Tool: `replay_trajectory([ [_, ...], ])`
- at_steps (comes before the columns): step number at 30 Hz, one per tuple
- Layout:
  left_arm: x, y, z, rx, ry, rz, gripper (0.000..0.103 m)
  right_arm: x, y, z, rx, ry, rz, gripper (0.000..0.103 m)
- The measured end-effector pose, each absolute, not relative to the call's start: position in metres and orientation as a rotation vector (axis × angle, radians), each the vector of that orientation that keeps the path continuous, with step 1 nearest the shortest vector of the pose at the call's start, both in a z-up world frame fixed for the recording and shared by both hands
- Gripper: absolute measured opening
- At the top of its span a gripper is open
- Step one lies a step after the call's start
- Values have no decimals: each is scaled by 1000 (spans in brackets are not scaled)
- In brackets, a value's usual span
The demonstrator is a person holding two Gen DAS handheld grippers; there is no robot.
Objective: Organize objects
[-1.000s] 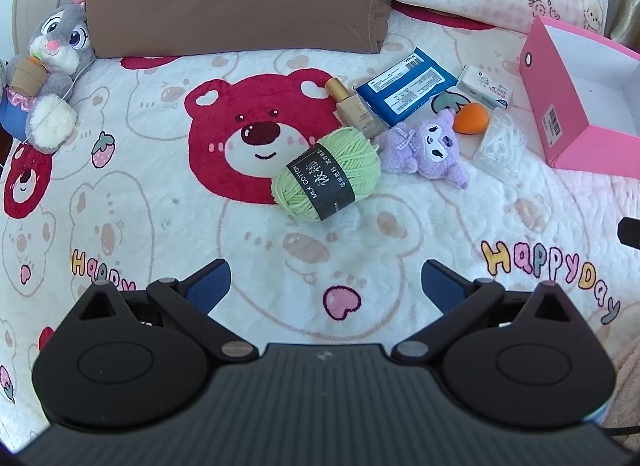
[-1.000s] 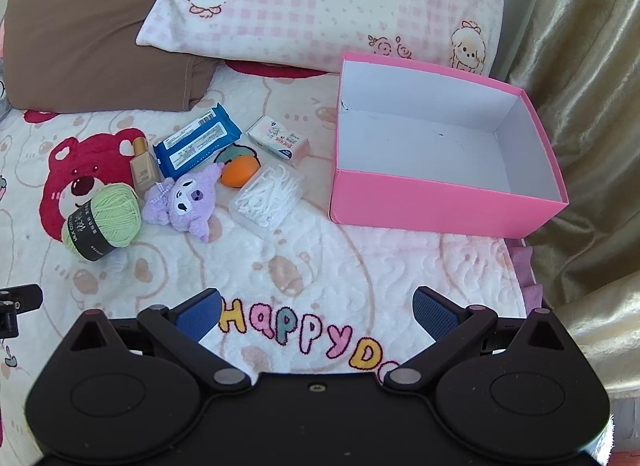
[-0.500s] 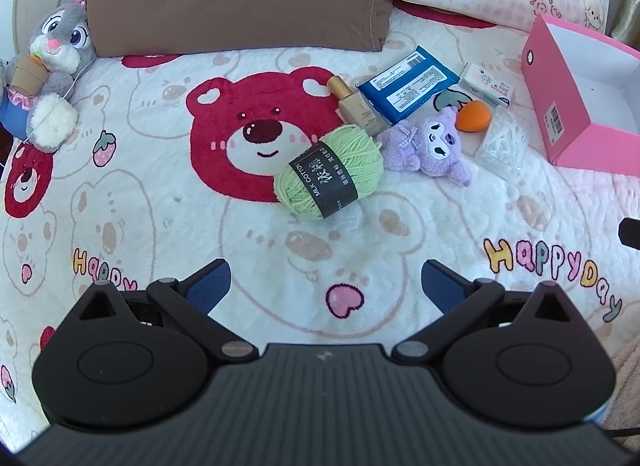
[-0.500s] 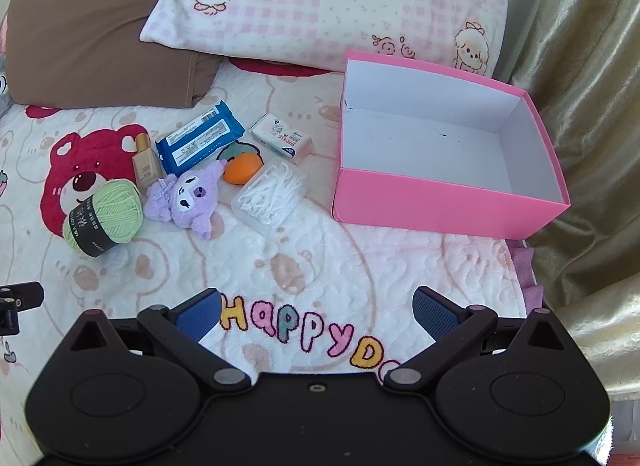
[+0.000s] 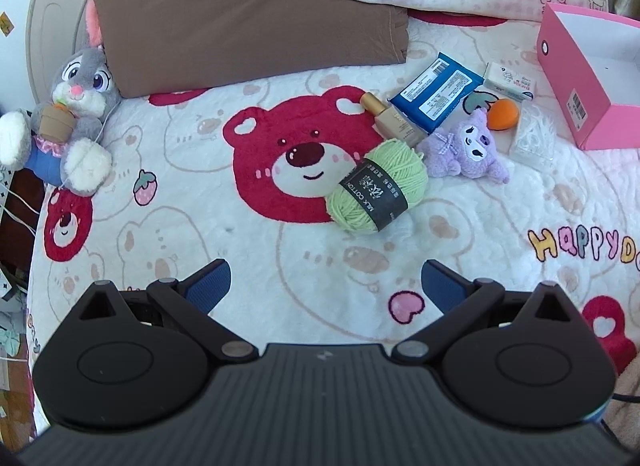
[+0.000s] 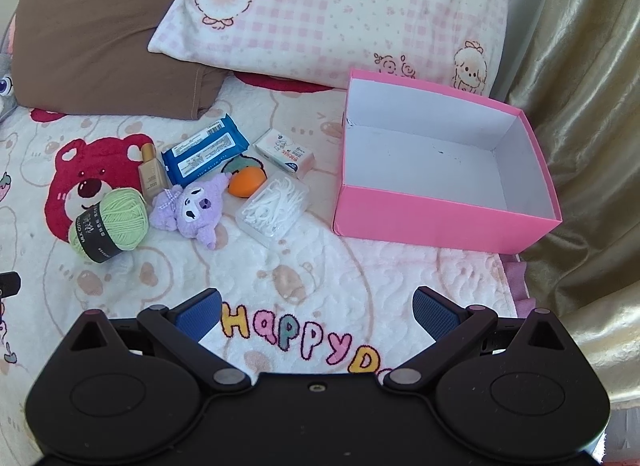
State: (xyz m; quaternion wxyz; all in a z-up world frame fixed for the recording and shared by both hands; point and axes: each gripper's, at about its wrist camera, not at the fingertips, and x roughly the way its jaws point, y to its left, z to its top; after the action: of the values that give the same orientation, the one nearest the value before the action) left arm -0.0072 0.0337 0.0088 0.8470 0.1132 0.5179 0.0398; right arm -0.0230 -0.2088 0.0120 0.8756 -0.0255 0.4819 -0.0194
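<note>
On the bear-print blanket lie a green yarn ball (image 5: 376,185) (image 6: 110,221), a purple plush (image 5: 468,145) (image 6: 192,207), a beige bottle (image 5: 394,121) (image 6: 151,177), a blue wipes pack (image 5: 438,91) (image 6: 204,149), an orange sponge (image 5: 503,114) (image 6: 247,182), a small white box (image 5: 510,81) (image 6: 285,151) and a clear box of floss picks (image 5: 532,133) (image 6: 274,205). An empty pink box (image 6: 440,221) (image 5: 576,93) stands to their right. My left gripper (image 5: 326,282) is open and empty, short of the yarn. My right gripper (image 6: 316,312) is open and empty, short of the pink box.
A brown pillow (image 5: 240,13) and a pink checked pillow (image 6: 332,13) lie at the head of the bed. A grey bunny plush (image 5: 68,113) sits at the far left edge. A gold curtain (image 6: 592,105) hangs on the right.
Both grippers drifted slightly; in the left wrist view the objects shifted a little right and down. Both stay open and empty.
</note>
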Motion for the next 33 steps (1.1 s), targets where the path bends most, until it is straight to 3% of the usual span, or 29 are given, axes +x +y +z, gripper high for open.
replay_trajectory([
  [12, 55, 72, 15, 178, 1027, -157, 103, 1, -122, -41, -150, 852, 312, 103],
  [19, 121, 90, -34, 86, 1028, -253, 100, 28, -89, -91, -22, 910, 507, 103],
  [26, 167, 105, -90, -21, 1117, -308, 100, 33, -44, -128, -201, 936, 584, 103],
  [33, 170, 116, -136, -155, 1161, -291, 98, 66, -54, -151, 88, 1044, 605, 102],
])
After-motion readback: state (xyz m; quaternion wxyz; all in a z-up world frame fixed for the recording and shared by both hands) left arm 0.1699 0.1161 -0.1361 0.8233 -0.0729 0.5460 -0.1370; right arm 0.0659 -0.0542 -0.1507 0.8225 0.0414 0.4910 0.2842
